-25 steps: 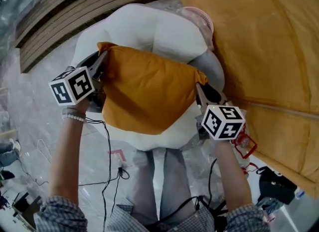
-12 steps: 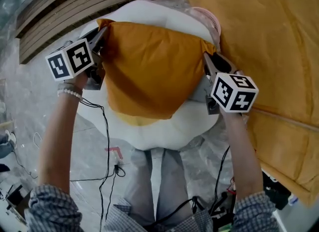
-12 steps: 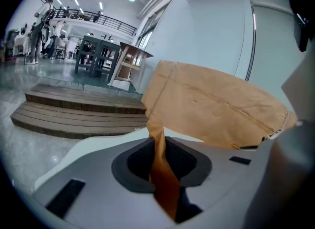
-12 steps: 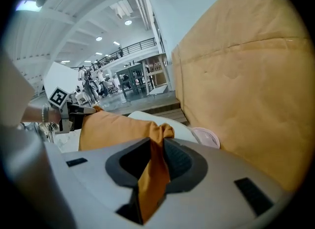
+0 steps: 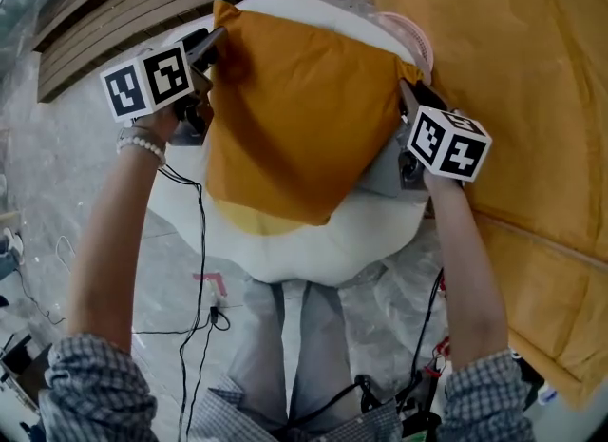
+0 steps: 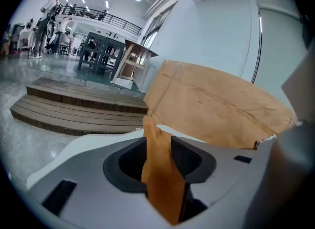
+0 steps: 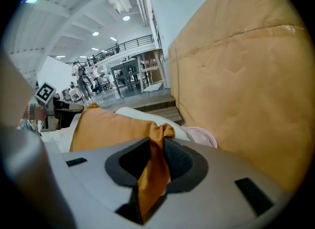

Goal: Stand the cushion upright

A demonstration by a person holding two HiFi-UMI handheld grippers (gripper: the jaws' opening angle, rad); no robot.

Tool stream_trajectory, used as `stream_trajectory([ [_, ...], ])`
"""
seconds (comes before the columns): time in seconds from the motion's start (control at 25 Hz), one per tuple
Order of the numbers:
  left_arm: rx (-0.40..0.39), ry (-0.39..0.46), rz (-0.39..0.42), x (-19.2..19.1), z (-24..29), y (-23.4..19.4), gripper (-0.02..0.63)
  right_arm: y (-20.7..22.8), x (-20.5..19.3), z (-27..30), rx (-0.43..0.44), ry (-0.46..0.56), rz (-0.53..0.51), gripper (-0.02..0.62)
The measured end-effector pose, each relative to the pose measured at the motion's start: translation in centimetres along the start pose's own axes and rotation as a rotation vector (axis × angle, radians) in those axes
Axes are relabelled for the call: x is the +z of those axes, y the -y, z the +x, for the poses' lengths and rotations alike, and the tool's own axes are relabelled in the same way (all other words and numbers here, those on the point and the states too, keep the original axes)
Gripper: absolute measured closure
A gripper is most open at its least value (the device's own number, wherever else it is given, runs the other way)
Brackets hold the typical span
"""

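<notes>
In the head view, the orange cushion [image 5: 294,117] lies across the white seat [image 5: 313,240], with the left gripper [image 5: 211,48] at its 10 o'clock corner and the right gripper [image 5: 410,100] at its 2 o'clock corner. Only the gripper views show the jaws: the right pair clamps a bunched corner, while the left pair has just been opening, with the corner loose between. Since a second ago, cushion and grippers have shifted toward 12 o'clock.
</notes>
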State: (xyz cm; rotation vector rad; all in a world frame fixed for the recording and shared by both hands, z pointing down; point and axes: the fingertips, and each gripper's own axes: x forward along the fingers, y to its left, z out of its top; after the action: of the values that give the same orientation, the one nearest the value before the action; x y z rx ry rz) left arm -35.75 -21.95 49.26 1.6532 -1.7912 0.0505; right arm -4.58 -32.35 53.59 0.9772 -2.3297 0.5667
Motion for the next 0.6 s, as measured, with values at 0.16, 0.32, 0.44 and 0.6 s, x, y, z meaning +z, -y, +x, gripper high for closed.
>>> stream_trajectory([
  [0.16,-0.018,0.003,0.008,-0.7,-1.7,0.1,0.460,0.6,0.2,0.5,-0.040,-0.010,-0.034,0.485],
  [0.32,-0.037,-0.003,0.040,-1.5,-4.3,0.8,0.469,0.7,-0.1,-0.3,-0.048,-0.019,0.032,0.445],
  [0.44,-0.046,-0.002,0.061,-1.3,-6.2,1.5,0.493,0.5,0.2,-1.4,-0.044,-0.017,0.042,0.431],
  [0.6,-0.068,0.001,0.052,-1.2,-8.6,3.3,0.562,0.3,0.6,-4.5,-0.043,-0.004,0.056,0.434],
])
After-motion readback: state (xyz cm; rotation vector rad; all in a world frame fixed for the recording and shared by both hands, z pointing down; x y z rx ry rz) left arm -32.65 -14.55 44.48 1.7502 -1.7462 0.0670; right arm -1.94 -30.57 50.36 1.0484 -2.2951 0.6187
